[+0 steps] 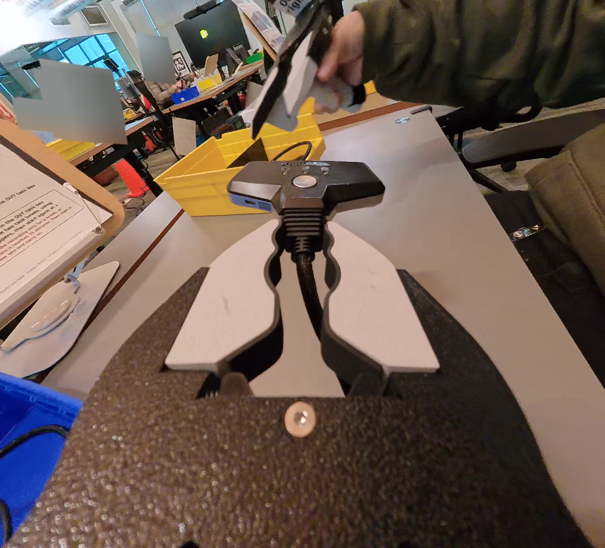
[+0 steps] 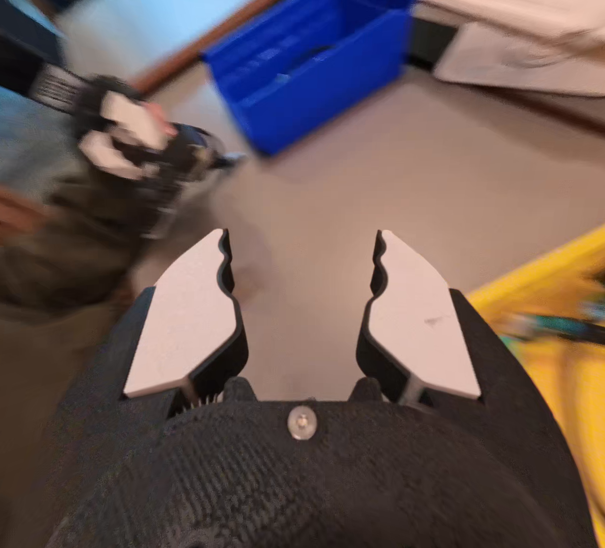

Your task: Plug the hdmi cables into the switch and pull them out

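Left gripper [image 1: 302,231]: its two pale fingers are pinching the ribbed black plug of the hdmi cable [image 1: 302,221], one finger on each side of it.
Cable run: the braided cord is trailing back from the plug, between the fingers, toward the camera.
Switch [image 1: 306,183]: the black box is lying flat on the table just ahead of the fingertips, a round silver button on top; the plug is sitting in its near face. A thin black lead is curling away behind it.
Right gripper [image 2: 302,237]: its fingers are standing wide apart, gripping nothing, above bare tabletop; this view is blurring with motion. In the left wrist view it is hanging tilted above the switch, well clear of it, held by a hand [image 1: 340,51] in an olive sleeve.
Table [image 1: 409,237]: a grey top with a brown edge is carrying a yellow bin [image 1: 203,185] just behind the switch and a blue bin [image 2: 311,64] at the near left.
Room: an open office with other desks, a dark screen and silver ceiling ducts is showing behind.
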Action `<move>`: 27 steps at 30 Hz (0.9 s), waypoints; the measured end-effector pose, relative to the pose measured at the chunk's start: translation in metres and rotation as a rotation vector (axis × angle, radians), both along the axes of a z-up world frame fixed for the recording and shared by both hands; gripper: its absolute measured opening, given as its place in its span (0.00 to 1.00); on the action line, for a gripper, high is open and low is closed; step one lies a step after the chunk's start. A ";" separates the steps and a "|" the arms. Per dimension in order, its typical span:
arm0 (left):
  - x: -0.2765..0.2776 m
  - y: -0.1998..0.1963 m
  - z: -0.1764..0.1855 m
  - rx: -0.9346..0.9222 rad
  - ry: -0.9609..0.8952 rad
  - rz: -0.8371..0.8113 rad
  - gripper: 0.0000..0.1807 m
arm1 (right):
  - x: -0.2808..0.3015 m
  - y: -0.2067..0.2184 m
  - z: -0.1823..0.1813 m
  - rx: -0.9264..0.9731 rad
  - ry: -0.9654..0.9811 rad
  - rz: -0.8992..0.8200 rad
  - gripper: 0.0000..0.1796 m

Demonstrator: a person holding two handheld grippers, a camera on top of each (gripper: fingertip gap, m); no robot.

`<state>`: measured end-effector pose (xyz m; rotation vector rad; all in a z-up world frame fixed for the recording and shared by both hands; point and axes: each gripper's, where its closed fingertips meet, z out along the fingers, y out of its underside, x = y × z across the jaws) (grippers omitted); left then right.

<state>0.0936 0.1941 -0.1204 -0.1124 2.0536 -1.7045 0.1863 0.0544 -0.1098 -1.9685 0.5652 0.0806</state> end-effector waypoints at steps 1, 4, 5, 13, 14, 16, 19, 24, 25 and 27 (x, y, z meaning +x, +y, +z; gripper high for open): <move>-0.001 -0.003 0.002 0.001 -0.008 -0.006 0.12 | -0.022 0.016 0.001 0.068 0.086 0.050 0.45; -0.007 -0.012 0.011 -0.002 -0.044 -0.022 0.12 | -0.073 0.051 -0.009 0.175 0.332 0.169 0.47; -0.010 -0.015 0.014 0.002 -0.056 -0.030 0.12 | -0.085 0.061 -0.006 0.225 0.395 0.202 0.47; -0.017 -0.035 0.020 0.093 -0.127 -0.020 0.12 | -0.114 0.084 0.009 0.342 0.482 0.313 0.16; -0.016 -0.035 0.022 0.087 -0.133 -0.015 0.12 | -0.113 0.084 0.013 0.362 0.486 0.320 0.14; -0.015 -0.036 0.023 0.091 -0.143 0.004 0.12 | -0.111 0.083 0.019 0.400 0.448 0.329 0.13; -0.005 -0.035 0.027 0.093 -0.079 0.101 0.18 | -0.102 0.079 0.026 0.426 0.361 0.312 0.12; -0.005 -0.008 0.070 -0.013 -0.071 0.290 0.36 | -0.081 0.060 0.053 0.502 0.265 0.296 0.12; -0.007 0.001 0.078 -0.020 -0.077 0.331 0.37 | -0.076 0.054 0.062 0.516 0.243 0.286 0.12; -0.010 0.022 0.095 -0.051 -0.092 0.430 0.38 | -0.061 0.038 0.089 0.552 0.180 0.244 0.12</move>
